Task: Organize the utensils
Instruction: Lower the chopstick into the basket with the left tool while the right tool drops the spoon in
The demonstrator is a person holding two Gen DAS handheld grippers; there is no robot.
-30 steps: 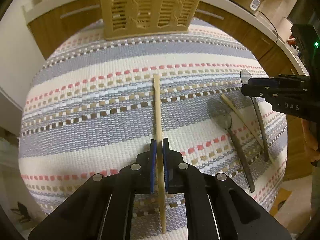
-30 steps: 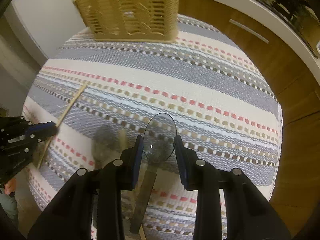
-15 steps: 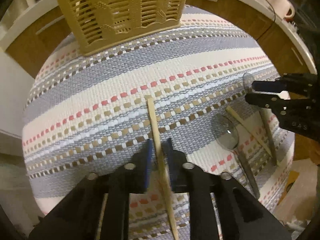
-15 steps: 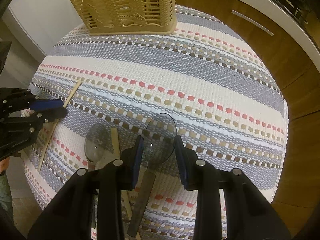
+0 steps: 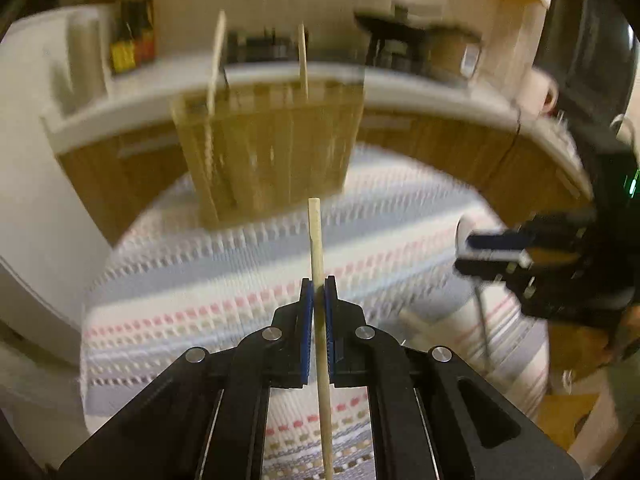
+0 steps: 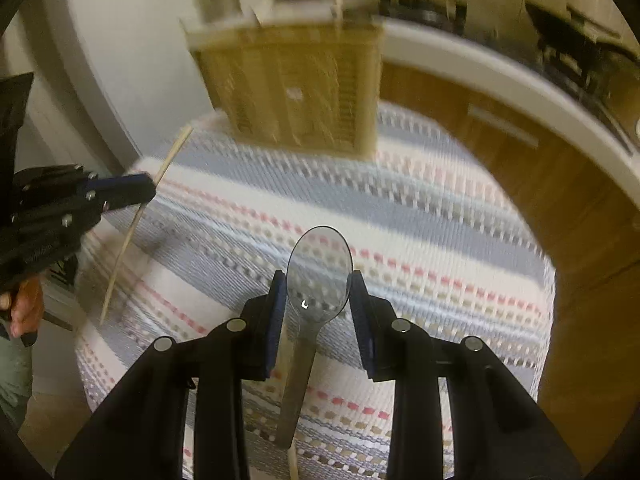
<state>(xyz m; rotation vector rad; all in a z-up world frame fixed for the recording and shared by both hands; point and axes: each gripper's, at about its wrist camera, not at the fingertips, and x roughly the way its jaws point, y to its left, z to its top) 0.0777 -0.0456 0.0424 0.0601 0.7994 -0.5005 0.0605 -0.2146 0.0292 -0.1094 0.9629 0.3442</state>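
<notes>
Two handheld grippers are working over a small table, each one carrying a single utensil. Far across the table, one tan slotted utensil basket (image 5: 268, 152) is standing upright, with two pale sticks (image 5: 216, 60) poking up out of its top.

On the left, the left gripper (image 5: 319, 292) is holding one wooden chopstick (image 5: 316, 240); its blue pads are pressed together on the stick, which is running between them and pointing toward the basket. In the right wrist view the same chopstick (image 6: 132, 232) is hanging clear above the cloth at the table's left edge, and a person's hand (image 6: 24, 304) is showing behind that gripper.

On the right, the right gripper (image 6: 319, 292) is holding one clear plastic spoon (image 6: 316, 280). Its jaws are standing partly apart, closed against the two sides of the spoon's bowl, with the bowl facing the far side and the handle trailing back toward the near side.

A pale strip, too blurred to identify, is lying on the cloth beneath the spoon.

The table is covered by a woven striped cloth (image 6: 420, 208) in cream, grey-blue, pink and tan. Beyond it, a white countertop (image 5: 420, 84) is curving over wooden cabinets (image 6: 520, 152), with dark bottles (image 5: 132, 40) standing at its far left. Both views are blurred.
</notes>
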